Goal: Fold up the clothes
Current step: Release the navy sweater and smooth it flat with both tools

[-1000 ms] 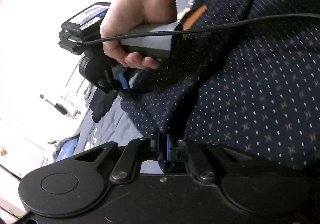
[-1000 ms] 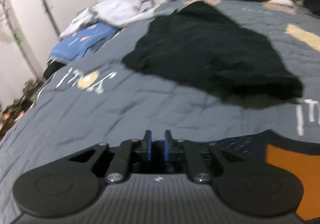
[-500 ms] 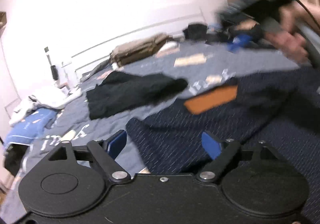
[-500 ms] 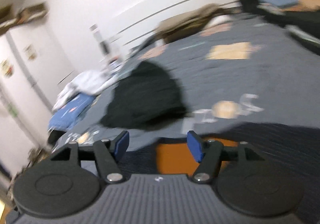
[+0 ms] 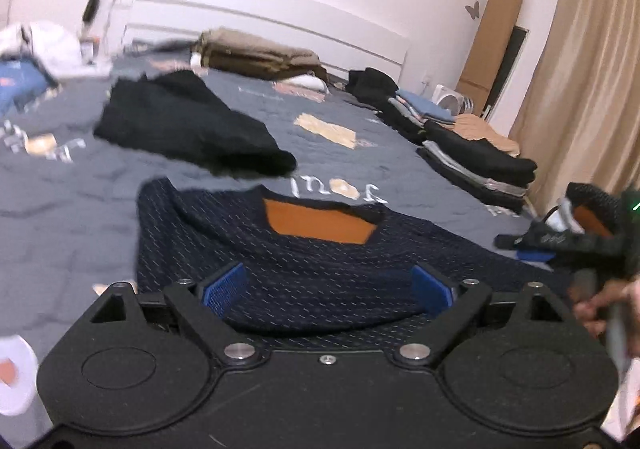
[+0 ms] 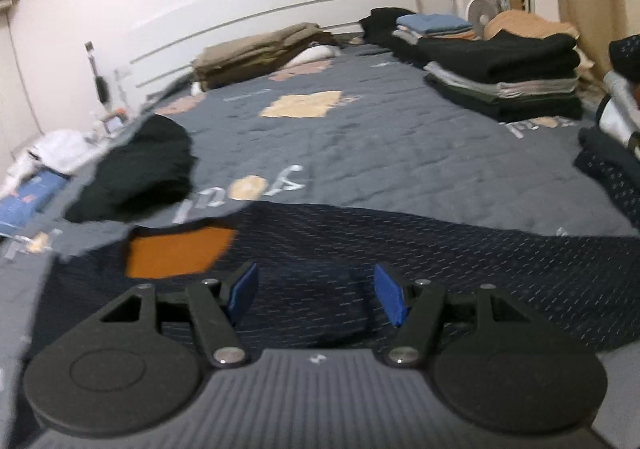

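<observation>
A navy patterned sweater (image 5: 304, 261) with an orange inner neck patch (image 5: 320, 223) lies spread flat on the grey bed, neckline away from me. My left gripper (image 5: 328, 289) is open and empty just above its near edge. The sweater also shows in the right wrist view (image 6: 400, 261), with the orange patch (image 6: 176, 253) at the left. My right gripper (image 6: 316, 293) is open and empty just over the sweater. The right gripper also shows in the left wrist view (image 5: 560, 241), at the sweater's right end.
A crumpled black garment (image 5: 188, 129) lies beyond the sweater. Stacks of folded clothes (image 6: 504, 77) line the bed's right side. Folded brown bedding (image 5: 256, 57) sits by the headboard. A white and blue pile (image 5: 28, 61) lies at the far left. A curtain (image 5: 592, 81) hangs on the right.
Both grippers were shut on the sweater a second ago. They have opened, let it go and drawn back. The sweater now lies flat on the bed.
</observation>
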{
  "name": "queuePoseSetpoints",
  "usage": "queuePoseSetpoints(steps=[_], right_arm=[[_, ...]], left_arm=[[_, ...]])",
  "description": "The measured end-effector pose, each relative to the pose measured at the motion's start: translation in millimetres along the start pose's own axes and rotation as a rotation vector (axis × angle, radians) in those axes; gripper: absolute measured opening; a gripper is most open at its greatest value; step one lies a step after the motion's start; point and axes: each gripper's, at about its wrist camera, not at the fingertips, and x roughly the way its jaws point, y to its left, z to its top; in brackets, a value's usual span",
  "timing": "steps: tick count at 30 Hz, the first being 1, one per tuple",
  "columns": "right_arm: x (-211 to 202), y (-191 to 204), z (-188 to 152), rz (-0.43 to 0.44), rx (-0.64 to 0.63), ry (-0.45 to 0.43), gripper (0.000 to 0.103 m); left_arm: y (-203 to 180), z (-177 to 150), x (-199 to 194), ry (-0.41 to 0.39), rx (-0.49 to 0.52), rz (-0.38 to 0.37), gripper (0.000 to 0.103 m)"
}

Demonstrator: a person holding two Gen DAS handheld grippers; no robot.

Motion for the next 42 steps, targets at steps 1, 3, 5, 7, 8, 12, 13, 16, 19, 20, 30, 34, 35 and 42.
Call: queuePoseSetpoints(steps=[1, 3, 5, 7, 8, 12, 13, 16, 19, 20, 30, 34, 35, 42], right_arm=[[8.0, -7.0, -1.7, -0.01, 0.002, -0.004, 0.063], [23.3, -20.3, -3.8, -0.02, 0.014, -0.007, 0.063], [39.6, -30.4, -4.7, -0.014, 0.039, 0.004, 0.063], [55.5, -36.0, -5.7, 0.003, 0.07, 0.032, 0.063], [62.7, -38.1, -5.8, 0.012, 0.084, 0.046, 0.063], [80.8, -45.6, -6.4, 0.103, 0.202, 0.089, 0.062], [85.7, -46.7, -6.4, 0.134, 0.234, 0.101, 0.055], [95.1, -47.4, -8.6, 0.161, 0.272, 0.123, 0.019], [90.0, -49.1, -7.1, 0.171, 0.289, 0.079, 0.014], [84.6, -50.0, -4.3, 0.17, 0.293, 0.047, 0.013], [73.1, -36.1, 3.4, 0.106, 0.175, -0.005, 0.009], [64.2, -28.2, 9.4, 0.192, 0.191, 0.008, 0.016], [60.8, -24.2, 11.0, 0.244, 0.202, 0.009, 0.019], [81.8, 9.5, -8.4, 0.291, 0.119, 0.165, 0.049]], left_arm=[[-0.7, -1.9, 2.0, 0.002, -0.002, 0.0, 0.089], [-1.3, -4.8, 7.0, 0.014, -0.006, 0.005, 0.089], [0.1, -7.1, 13.7, 0.03, -0.02, 0.006, 0.089], [3.0, -9.1, 20.9, 0.045, -0.046, 0.006, 0.089], [4.2, -10.3, 24.7, 0.052, -0.06, 0.008, 0.089], [8.4, -14.6, 34.5, 0.076, -0.089, 0.023, 0.089], [9.1, -15.4, 35.6, 0.079, -0.093, 0.026, 0.089], [11.0, -17.3, 36.5, 0.083, -0.095, 0.033, 0.089], [10.9, -17.3, 35.5, 0.083, -0.093, 0.038, 0.089], [11.7, -16.9, 34.9, 0.081, -0.101, 0.036, 0.089], [12.8, -17.6, 34.0, 0.084, -0.095, 0.046, 0.089], [15.4, -15.9, 34.0, 0.081, -0.121, 0.036, 0.089], [15.9, -16.0, 34.2, 0.082, -0.126, 0.036, 0.089], [11.5, -17.6, 35.6, 0.086, -0.086, 0.055, 0.09]])
